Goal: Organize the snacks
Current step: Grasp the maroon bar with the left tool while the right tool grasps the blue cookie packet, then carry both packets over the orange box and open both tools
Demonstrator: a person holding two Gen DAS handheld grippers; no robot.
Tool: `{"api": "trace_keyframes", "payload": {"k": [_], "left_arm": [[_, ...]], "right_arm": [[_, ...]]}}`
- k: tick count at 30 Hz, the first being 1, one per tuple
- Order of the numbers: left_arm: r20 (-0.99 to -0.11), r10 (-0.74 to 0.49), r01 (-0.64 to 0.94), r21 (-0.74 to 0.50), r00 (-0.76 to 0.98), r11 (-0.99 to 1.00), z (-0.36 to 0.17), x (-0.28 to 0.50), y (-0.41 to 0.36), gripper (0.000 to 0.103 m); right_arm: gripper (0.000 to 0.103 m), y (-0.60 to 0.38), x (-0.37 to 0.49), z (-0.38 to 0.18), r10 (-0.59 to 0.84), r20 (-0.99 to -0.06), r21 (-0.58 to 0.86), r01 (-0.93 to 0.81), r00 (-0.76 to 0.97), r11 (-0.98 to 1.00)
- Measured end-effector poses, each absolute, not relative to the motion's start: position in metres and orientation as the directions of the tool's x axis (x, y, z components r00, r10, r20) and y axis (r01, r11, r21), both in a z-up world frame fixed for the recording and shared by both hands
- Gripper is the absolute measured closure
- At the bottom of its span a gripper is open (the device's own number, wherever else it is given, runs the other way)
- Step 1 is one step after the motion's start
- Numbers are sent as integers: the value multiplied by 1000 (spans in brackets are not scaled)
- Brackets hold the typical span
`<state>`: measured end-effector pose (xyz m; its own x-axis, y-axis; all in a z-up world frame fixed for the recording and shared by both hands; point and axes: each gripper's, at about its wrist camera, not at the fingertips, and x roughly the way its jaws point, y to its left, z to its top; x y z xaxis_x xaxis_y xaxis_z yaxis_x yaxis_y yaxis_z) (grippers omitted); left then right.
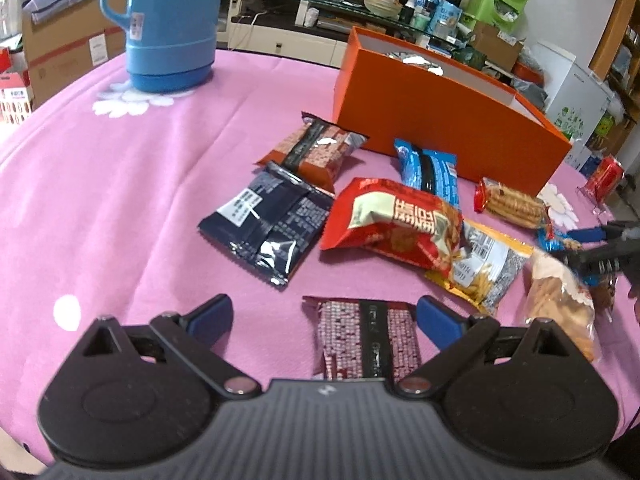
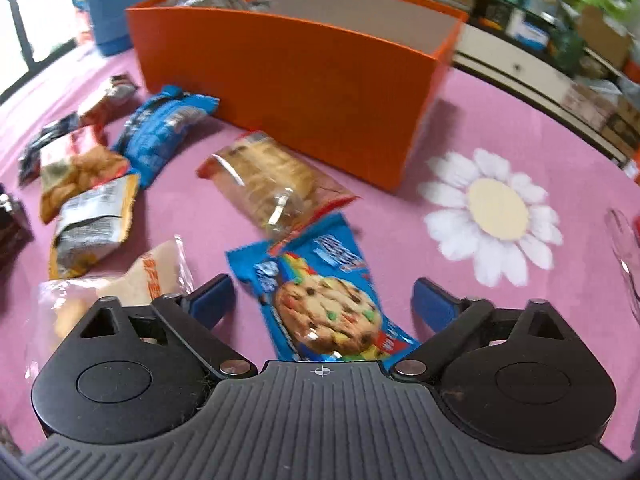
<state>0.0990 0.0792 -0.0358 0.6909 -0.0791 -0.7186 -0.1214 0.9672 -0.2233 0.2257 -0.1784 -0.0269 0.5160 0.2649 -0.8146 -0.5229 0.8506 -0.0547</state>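
Pink floral tablecloth (image 1: 140, 184), cluttered room

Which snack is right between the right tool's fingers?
The blue cookie pack, with a rainbow-chip cookie pictured on it. The other snacks lie farther off or to the side.

Glossy foil packets (image 1: 388, 224), matt tablecloth (image 1: 160, 168).
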Motion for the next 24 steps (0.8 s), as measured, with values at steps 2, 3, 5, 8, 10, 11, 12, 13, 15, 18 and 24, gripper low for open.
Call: {"api": "trace_keyframes", "payload": {"k": [2,3,5,8,10,11,12,13,15,18,24], "left_arm": [[-722,-80,-109,-212,688,971,-35,98,77,6],[-721,-87,-98,-211,687,973,-34,96,76,6],[-722,-113,-56,-206,683,977,-32,94,73,6],[-733,-93,-21,-145,674,989,-34,90,67,6],[-738,-89,0,-119,669,993,-36,89,64,6],[-744,-88,7,-111,662,994,-38,90,62,6],[-745,-74,10,-90,663,996,-39,91,59,6],[-747,-61,10,-72,662,997,-40,92,56,6],[-749,-27,9,-29,663,1000,-42,94,48,6],[-748,-27,26,-13,663,1000,-42,95,42,9],[-743,-74,88,-21,665,996,-32,81,39,55]], "right_arm": [[32,-182,236,-30,261,-804,-30,-475,535,880],[36,-187,240,-30,245,-800,-11,-421,548,907],[36,-197,242,-32,206,-789,18,-313,579,950],[24,-199,233,-34,194,-782,27,-278,593,960],[16,-196,226,-36,216,-787,44,-296,577,954],[16,-195,222,-36,218,-787,45,-299,578,953],[15,-194,220,-37,220,-786,40,-307,578,951],[14,-194,219,-38,217,-785,30,-314,580,949],[12,-195,218,-39,204,-784,16,-309,586,951],[17,-200,218,-39,196,-779,15,-295,595,955],[75,-209,209,-32,175,-743,-7,-269,646,963]]}}
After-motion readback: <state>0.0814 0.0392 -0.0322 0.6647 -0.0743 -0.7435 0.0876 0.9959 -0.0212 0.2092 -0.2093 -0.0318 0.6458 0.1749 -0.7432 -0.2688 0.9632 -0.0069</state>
